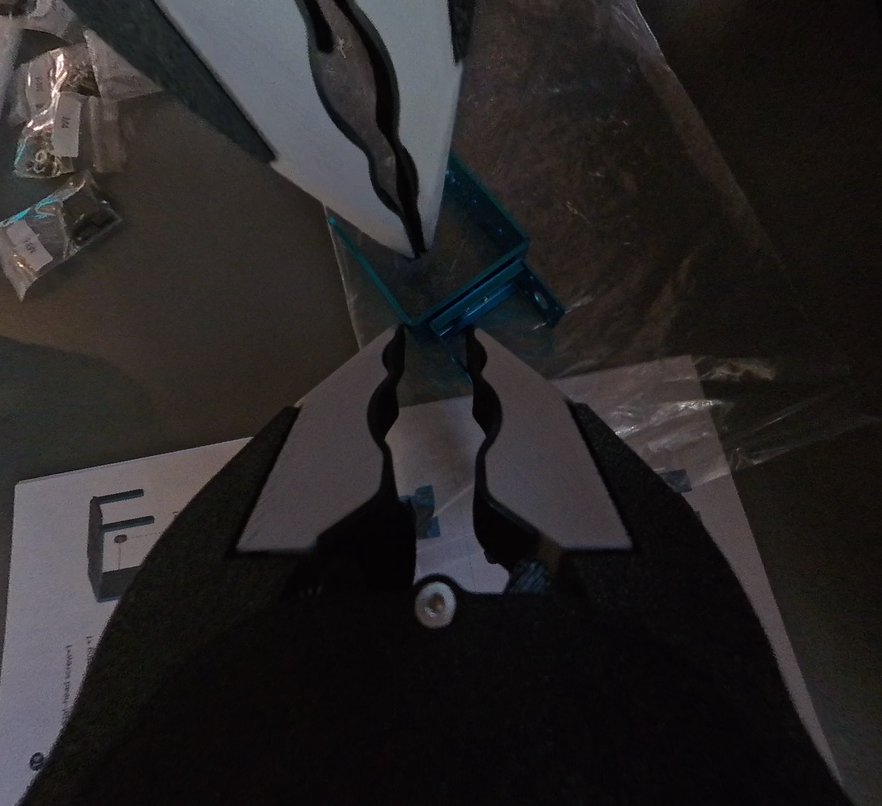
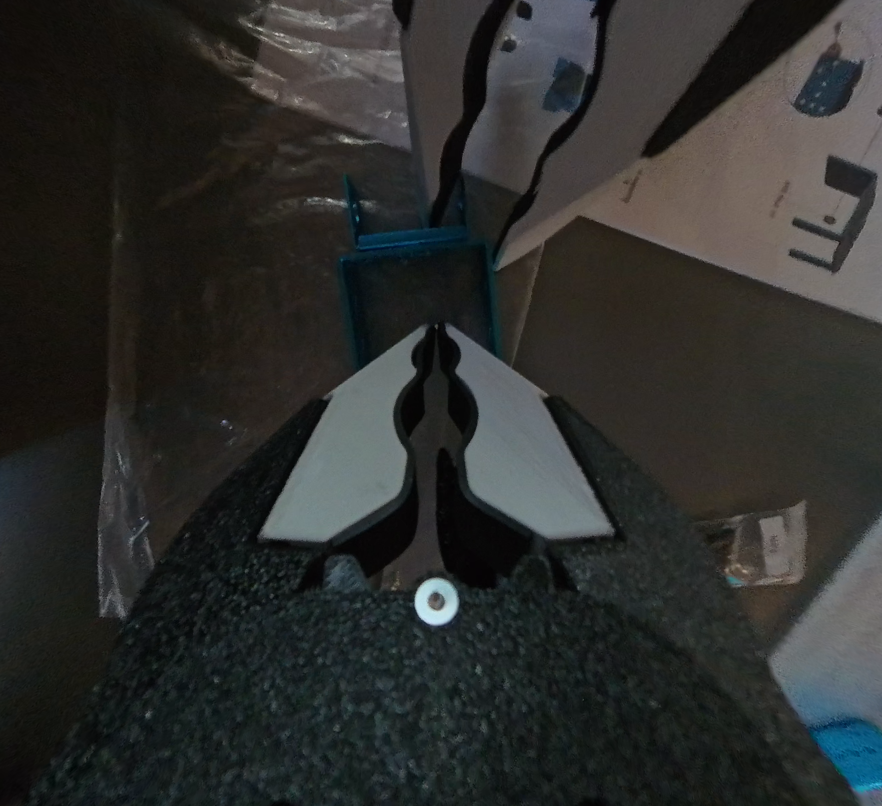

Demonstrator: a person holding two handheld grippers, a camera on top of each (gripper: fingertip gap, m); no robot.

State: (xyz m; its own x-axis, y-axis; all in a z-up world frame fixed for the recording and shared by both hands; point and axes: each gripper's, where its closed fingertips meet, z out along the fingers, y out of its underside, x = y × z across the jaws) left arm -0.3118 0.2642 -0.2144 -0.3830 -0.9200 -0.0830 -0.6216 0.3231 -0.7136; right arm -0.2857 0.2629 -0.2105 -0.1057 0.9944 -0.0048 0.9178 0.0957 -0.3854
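A blue metal U-shaped frame lies on a clear plastic bag on a dark table. A smaller blue bracket butts against its closed end. My left gripper is open, its fingers straddling an upright flange of the smaller bracket. My right gripper reaches in from the far side, shut, tips down inside the U-frame; I cannot tell whether it pinches anything. The right wrist view shows my right gripper at the frame, with the smaller bracket and my left gripper beyond.
A white printed sheet with diagrams lies under my left gripper and shows in the right wrist view. Several small clear bags of hardware lie at the upper left; one shows at the right. The plastic bag spreads wide. Only a small space, under 4 cm, lies between the two pairs of fingers.
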